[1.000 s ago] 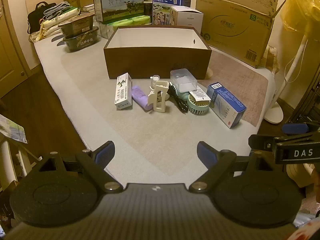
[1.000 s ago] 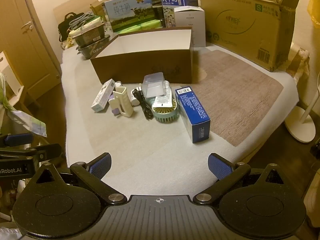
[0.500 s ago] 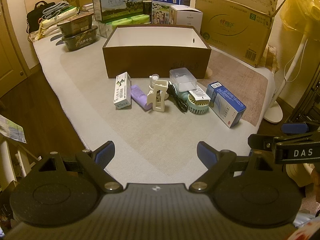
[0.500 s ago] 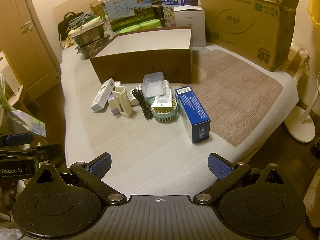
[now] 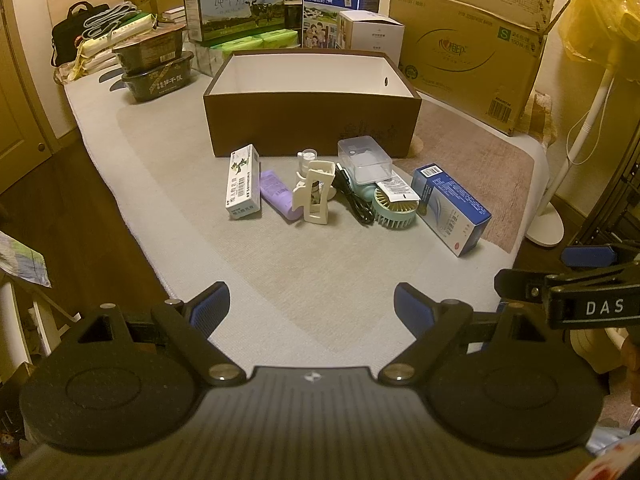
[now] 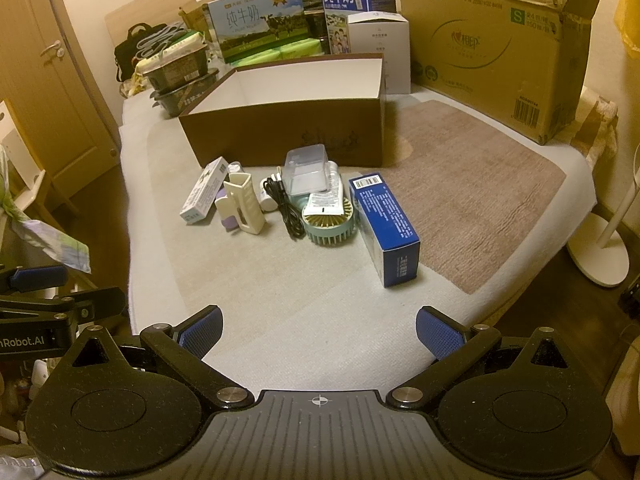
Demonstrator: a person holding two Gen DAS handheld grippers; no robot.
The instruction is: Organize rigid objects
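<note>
On the bed (image 5: pixel 320 272), before the open brown box (image 5: pixel 312 120), lie a white carton (image 5: pixel 242 182), purple tube (image 5: pixel 278 196), cream holder (image 5: pixel 314 192), black cable (image 5: pixel 354 200), clear case (image 5: pixel 364 160), green fan (image 5: pixel 394 208) and blue box (image 5: pixel 450 208). Left gripper (image 5: pixel 312 306) and right gripper (image 6: pixel 319 328) hover at the near edge, jaws spread wide, holding nothing.

Dim warm yellow light, soft shadows, fisheye-curved edges, dark corners
</note>
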